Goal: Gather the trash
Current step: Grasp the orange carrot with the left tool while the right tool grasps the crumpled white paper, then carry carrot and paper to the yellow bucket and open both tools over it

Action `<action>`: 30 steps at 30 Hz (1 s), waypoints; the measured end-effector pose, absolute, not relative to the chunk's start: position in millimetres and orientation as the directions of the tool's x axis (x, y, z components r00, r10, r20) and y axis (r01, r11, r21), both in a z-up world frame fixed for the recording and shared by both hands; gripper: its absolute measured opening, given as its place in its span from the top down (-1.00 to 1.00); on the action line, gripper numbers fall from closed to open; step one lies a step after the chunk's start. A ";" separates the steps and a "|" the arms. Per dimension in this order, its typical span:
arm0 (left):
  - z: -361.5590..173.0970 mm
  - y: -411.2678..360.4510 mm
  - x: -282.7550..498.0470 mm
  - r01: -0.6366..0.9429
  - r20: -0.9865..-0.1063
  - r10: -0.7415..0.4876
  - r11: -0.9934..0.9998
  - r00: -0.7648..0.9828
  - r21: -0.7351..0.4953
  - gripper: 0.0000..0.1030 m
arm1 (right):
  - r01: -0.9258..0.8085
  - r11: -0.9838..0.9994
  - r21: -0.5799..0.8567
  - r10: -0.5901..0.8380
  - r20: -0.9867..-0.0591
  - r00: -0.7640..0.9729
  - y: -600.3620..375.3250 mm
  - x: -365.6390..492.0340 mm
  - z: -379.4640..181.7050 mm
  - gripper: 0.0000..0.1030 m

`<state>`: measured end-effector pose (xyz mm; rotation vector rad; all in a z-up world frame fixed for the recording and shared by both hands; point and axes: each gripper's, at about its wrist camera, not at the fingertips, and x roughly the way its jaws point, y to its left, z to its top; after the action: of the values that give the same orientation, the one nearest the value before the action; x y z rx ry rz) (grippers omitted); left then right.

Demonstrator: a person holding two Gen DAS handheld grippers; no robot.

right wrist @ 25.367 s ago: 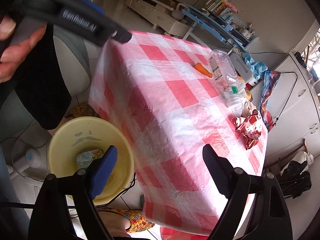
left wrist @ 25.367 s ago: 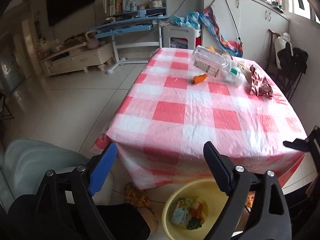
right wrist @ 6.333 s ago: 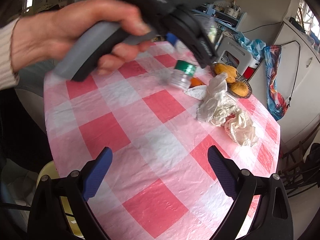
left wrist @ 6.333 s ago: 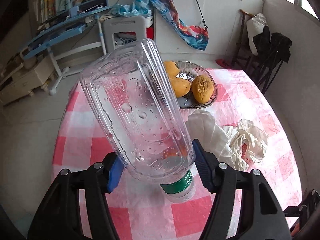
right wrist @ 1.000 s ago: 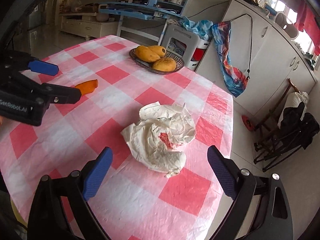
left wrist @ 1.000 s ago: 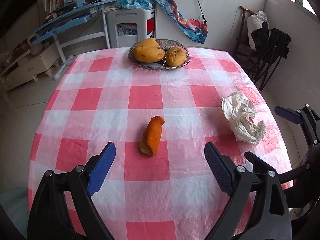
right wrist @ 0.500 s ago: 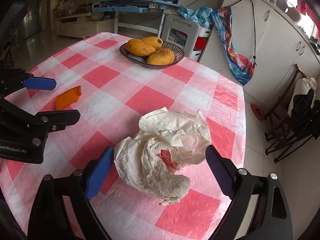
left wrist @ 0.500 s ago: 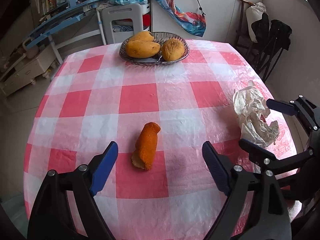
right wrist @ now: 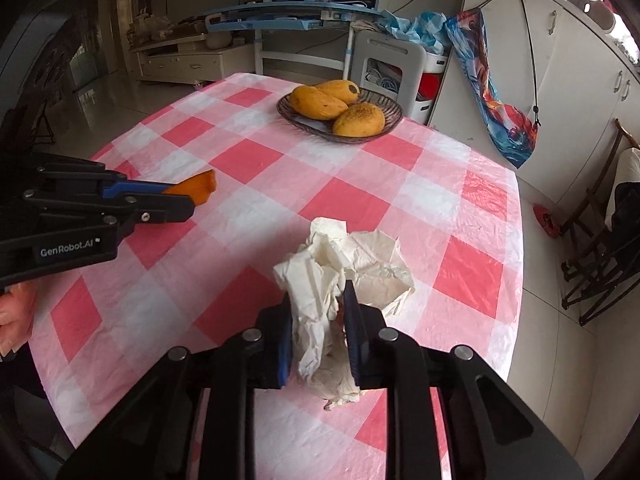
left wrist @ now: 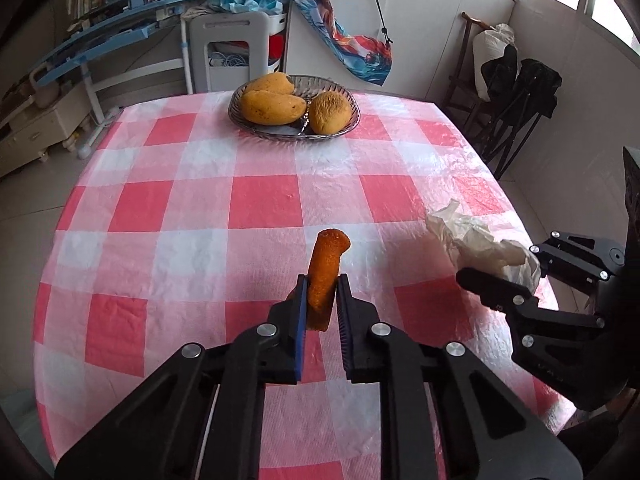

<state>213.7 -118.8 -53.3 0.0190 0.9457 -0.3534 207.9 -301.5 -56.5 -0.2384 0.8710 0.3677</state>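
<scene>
My left gripper (left wrist: 322,300) is clamped on the curled orange peel strip (left wrist: 326,276), held above the red-and-white checked plastic tablecloth (left wrist: 200,208). Right gripper (right wrist: 316,328) pinches the crumpled white paper wrapper (right wrist: 344,272) w/ both pads, near the table's right edge.

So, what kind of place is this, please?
Most likely a living or dining room in a home: a table with a red-checked tablecloth, a fruit bowl holding mangoes, and a blue study desk with books by the wall.
</scene>
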 end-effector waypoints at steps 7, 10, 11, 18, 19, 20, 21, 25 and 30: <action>-38.5 -87.3 190.9 0.284 -0.774 -0.311 0.942 0.551 -0.177 0.74 | -0.562 0.827 -0.013 0.370 -0.739 0.563 -263.3 168.6 -38.1 0.57; -34.8 -70.2 177.7 0.265 -0.773 -0.300 0.948 0.559 -0.177 0.74 | -0.673 0.739 0.024 0.464 -0.743 0.483 -240.3 145.4 -39.1 0.57; -33.8 -64.7 172.8 0.258 -0.772 -0.296 0.950 0.562 -0.176 0.74 | -0.703 0.710 0.032 0.488 -0.743 0.458 -233.7 137.4 -39.8 0.57; -31.0 -39.2 126.3 0.234 -0.774 -0.250 0.963 0.582 -0.135 0.74 | -0.879 0.461 0.121 0.581 -0.790 0.196 -178.5 64.2 -61.7 0.56; -32.3 -35.4 117.2 0.230 -0.777 -0.243 0.964 0.580 -0.130 0.74 | -0.892 0.433 0.128 0.574 -0.803 0.163 -171.1 53.8 -68.2 0.56; -34.1 -32.7 109.1 0.227 -0.781 -0.240 0.965 0.577 -0.129 0.74 | -0.902 0.412 0.128 0.564 -0.813 0.143 -166.4 45.2 -73.3 0.56; -36.3 -29.5 100.8 0.222 -0.784 -0.237 0.966 0.573 -0.129 0.74 | -0.912 0.390 0.126 0.550 -0.826 0.121 -159.1 34.8 -79.9 0.56; -45.0 -21.2 67.7 0.214 -0.801 -0.224 0.969 0.555 -0.123 0.73 | -0.929 0.353 0.110 0.487 -0.870 0.082 -143.0 11.5 -98.8 0.38; -52.5 -19.9 34.2 0.222 -0.818 -0.202 0.971 0.538 -0.093 0.73 | -0.912 0.402 0.087 0.476 -0.870 0.126 -147.4 3.1 -99.8 -0.13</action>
<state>34.2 -19.9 -52.5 0.0228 0.9700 -0.2522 3.1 -147.4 -99.8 -0.5437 0.9870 1.0853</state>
